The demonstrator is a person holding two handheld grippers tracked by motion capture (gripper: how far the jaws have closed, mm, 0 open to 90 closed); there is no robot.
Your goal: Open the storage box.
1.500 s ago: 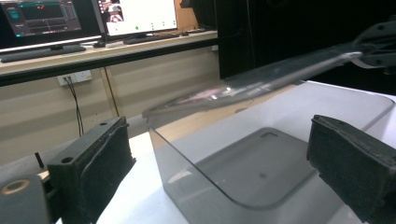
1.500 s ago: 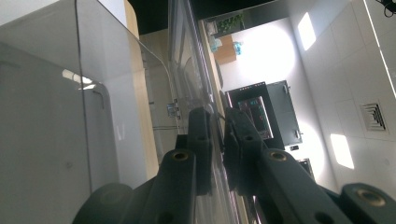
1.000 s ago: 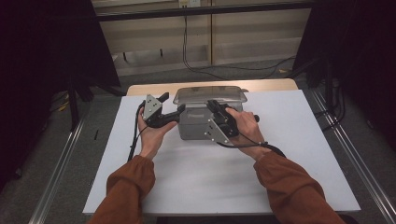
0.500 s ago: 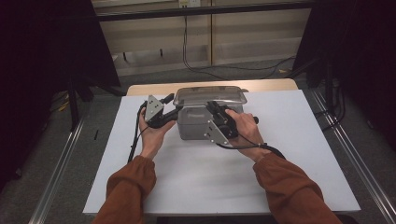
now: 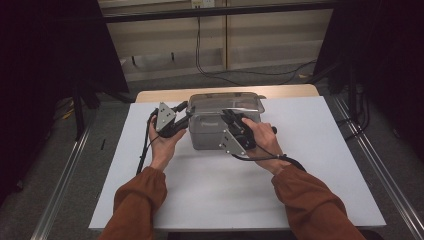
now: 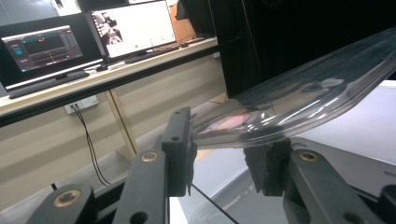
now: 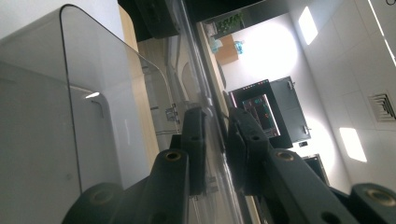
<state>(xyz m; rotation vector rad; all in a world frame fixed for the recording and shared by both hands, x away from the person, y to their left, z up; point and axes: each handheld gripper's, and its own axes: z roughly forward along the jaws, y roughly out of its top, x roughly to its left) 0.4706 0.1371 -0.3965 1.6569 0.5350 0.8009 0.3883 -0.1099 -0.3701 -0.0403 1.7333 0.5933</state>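
Vs. 1.0 s ago: left hand-held gripper [image 5: 176,122] has closed in from just beside the grey container [image 5: 212,132] to its left end; right hand-held gripper [image 5: 235,131] stays on the near edge. Container sits mid-table on the white table [image 5: 310,165], toward the far side.

Left gripper view: jaws straddle the clear lid [image 6: 308,102] rim, gap visible on each side, not clamped. Right gripper view: jaws pressed together on the lid [image 7: 205,107] edge.

Around: monitors [image 6: 88,35] on a shelf behind; cables [image 5: 210,70] on the floor. Both grippers partly cover the container's front.
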